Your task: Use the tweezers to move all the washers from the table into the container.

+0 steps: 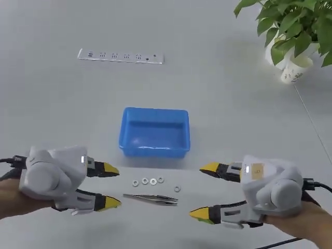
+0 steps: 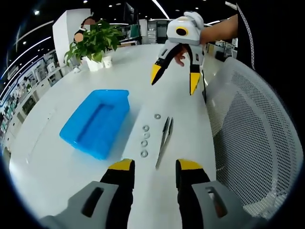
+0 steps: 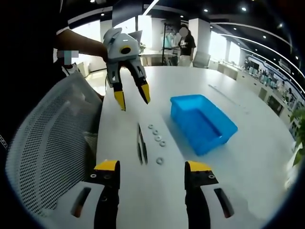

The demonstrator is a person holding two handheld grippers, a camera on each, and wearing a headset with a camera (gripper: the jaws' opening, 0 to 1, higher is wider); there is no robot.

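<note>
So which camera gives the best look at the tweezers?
The left gripper view: the tweezers lie whole and sharp, both arms distinct, beside the washers. The head view shows them whole too, but softer; the right gripper view shows them lengthwise and foreshortened.

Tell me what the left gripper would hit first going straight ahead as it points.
Most likely the tweezers, just ahead of the left gripper in line with its open jaws, washers close beside. Its height above the table is unclear, so it might pass over.
</note>
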